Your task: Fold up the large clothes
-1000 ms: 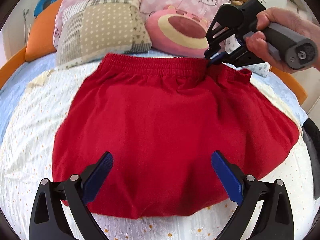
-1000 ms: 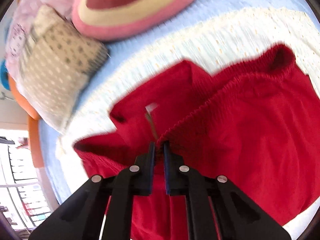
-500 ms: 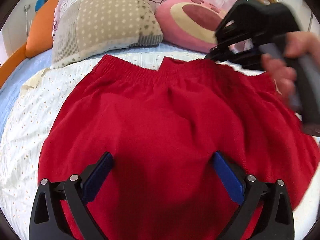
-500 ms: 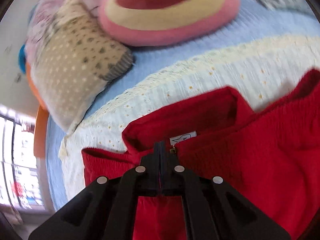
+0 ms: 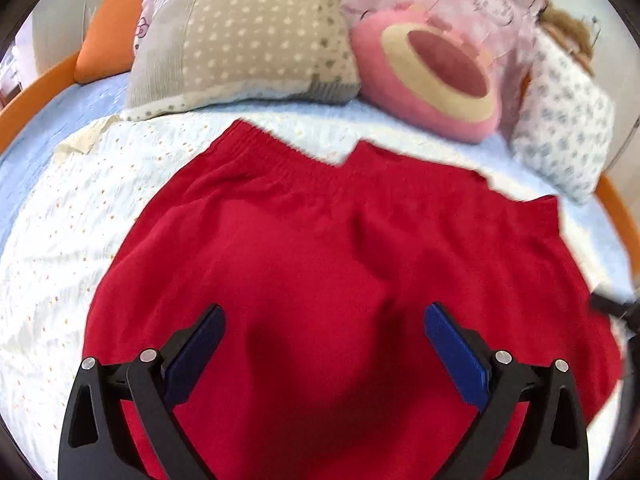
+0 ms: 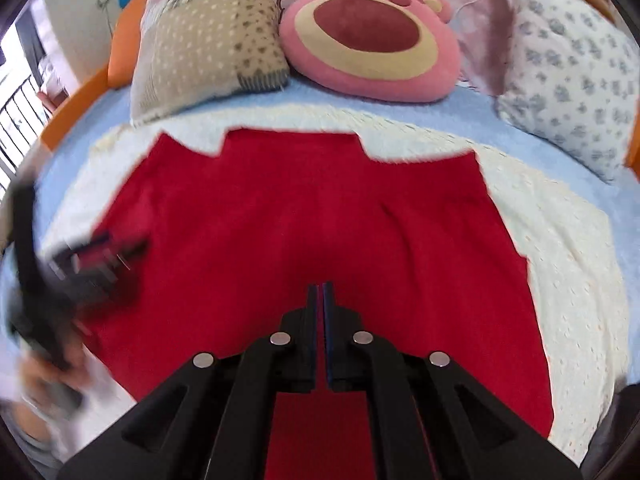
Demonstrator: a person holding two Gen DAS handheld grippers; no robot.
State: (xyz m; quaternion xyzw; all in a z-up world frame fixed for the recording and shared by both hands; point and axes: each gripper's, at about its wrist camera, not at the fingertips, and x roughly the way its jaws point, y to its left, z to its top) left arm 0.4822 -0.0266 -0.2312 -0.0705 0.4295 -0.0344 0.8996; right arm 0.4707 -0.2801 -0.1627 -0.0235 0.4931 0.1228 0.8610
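A red skirt [image 5: 320, 248] with an elastic waistband lies spread on the bed, waistband towards the pillows; it also shows in the right wrist view [image 6: 312, 220]. My left gripper [image 5: 324, 344] is open and empty, its blue pads [image 5: 456, 356] hovering over the skirt's near part. It appears blurred at the left of the right wrist view [image 6: 100, 256]. My right gripper [image 6: 320, 300] is shut with nothing visible between its pads, above the skirt's middle.
A white eyelet blanket [image 5: 68, 240] covers the blue bed sheet [image 6: 616, 196]. A dotted beige pillow [image 5: 240, 40], a pink bear cushion [image 6: 372, 36] and a flowered white pillow [image 6: 572, 64] line the back. An orange bed rim [image 5: 36, 84] runs around.
My right gripper has let go of the waistband and pulled back towards me over the skirt. The waistband now lies down on the bed. My left gripper moved forward over the skirt.
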